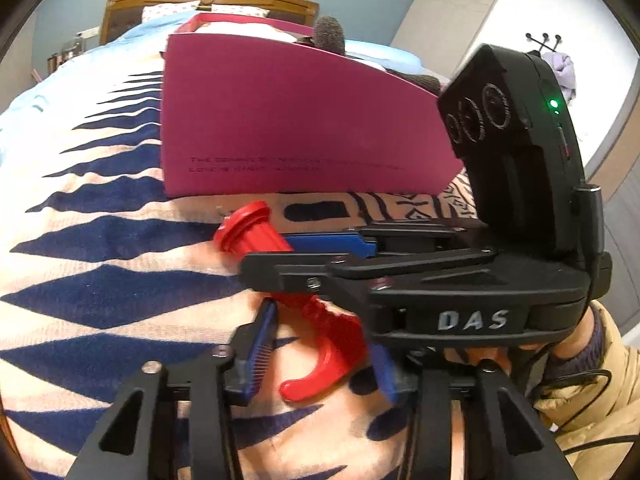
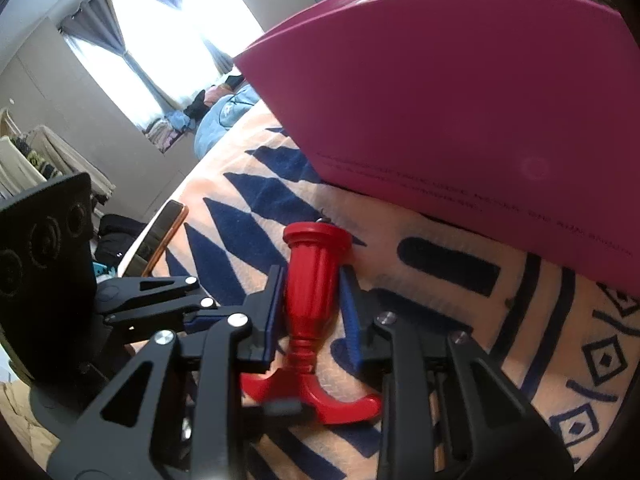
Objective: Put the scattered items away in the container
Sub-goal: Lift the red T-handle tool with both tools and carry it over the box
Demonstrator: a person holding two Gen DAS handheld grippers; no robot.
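A red T-handled plastic piece (image 2: 310, 300) lies on the patterned bed cover (image 1: 100, 280), just beside the near wall of the magenta box (image 1: 280, 120). The right gripper (image 2: 308, 312) straddles its barrel, jaws parted and not yet pressing; the left gripper (image 1: 316, 356) brackets the curved handle end, jaws likewise open. The long axis runs from handle to flanged end, which points toward the box. A sound grasp would close squarely across the barrel, mid-length, before any lift over the wall.
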